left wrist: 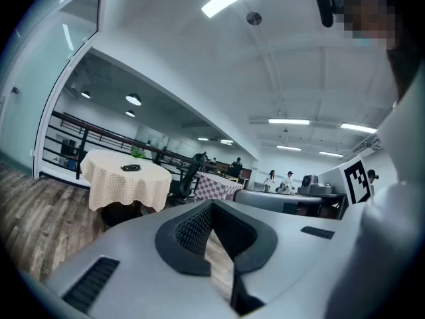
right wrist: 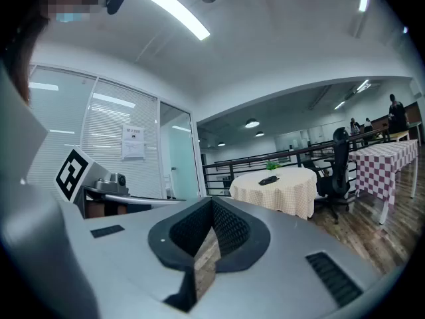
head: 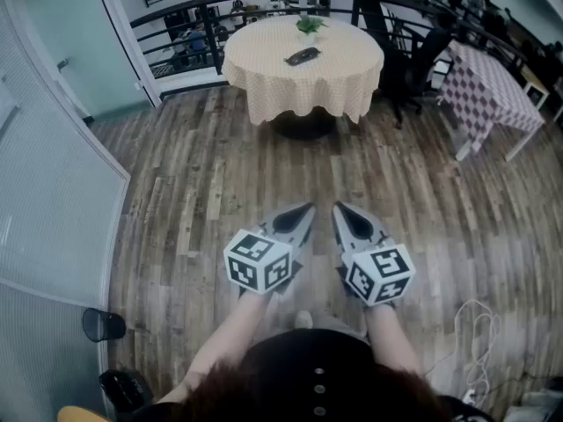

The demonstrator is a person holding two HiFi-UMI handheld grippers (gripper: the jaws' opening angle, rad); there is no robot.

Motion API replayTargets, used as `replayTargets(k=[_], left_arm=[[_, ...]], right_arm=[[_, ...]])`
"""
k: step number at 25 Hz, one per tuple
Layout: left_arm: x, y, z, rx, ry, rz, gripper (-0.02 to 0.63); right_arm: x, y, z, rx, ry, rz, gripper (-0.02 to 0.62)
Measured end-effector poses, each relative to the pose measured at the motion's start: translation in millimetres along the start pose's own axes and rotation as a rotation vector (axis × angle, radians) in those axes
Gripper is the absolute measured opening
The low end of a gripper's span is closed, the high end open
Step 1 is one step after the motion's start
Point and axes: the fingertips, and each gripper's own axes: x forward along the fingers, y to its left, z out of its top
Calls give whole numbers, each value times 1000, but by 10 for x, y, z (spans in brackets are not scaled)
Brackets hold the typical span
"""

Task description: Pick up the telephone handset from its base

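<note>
1. Materials: the floor (head: 220, 183) is streaky, weathered wood planking. The round table (head: 264, 76) carries a pale checked cloth that hangs in soft folds. Both tools are smooth grey plastic, each tapering to a point, with a black-and-white marker cube (head: 259, 262) at the rear. The inner pads (left wrist: 194, 230) are black with a fine ribbed mesh.
2. Left gripper (head: 303, 211): jaws closed tip to tip, with nothing between them. Only floor shows through the hollow behind the tips.
3. Right gripper (head: 340, 209): jaws likewise together at the tips, holding nothing.
4. Task item: the telephone (head: 303, 56) is a flat, dark, elongated unit lying on the round table slightly past its centre. A small green plant (head: 310, 25) stands beyond it near the far edge.
5. Relation to tools: the telephone lies well apart from both grippers, straight ahead of them across open floor. Both tools point roughly toward the table.
6. Orientation: in the head view the telephone's long axis runs diagonally, near end to the left and far end to the right. At this range the handset cannot be told from the base.
</note>
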Motion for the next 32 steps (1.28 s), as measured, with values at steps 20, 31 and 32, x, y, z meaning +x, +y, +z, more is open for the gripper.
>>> replayTargets(k=[20, 31, 32], left_arm=[[166, 51, -17, -16, -7, 1, 6], [499, 359, -134, -69, 35, 7, 6], [552, 401, -129, -82, 33, 3, 6]], right_arm=[[49, -119, 23, -1, -26, 7, 9], [261, -543, -104, 33, 40, -40, 9], [302, -588, -118, 38, 42, -45, 9]])
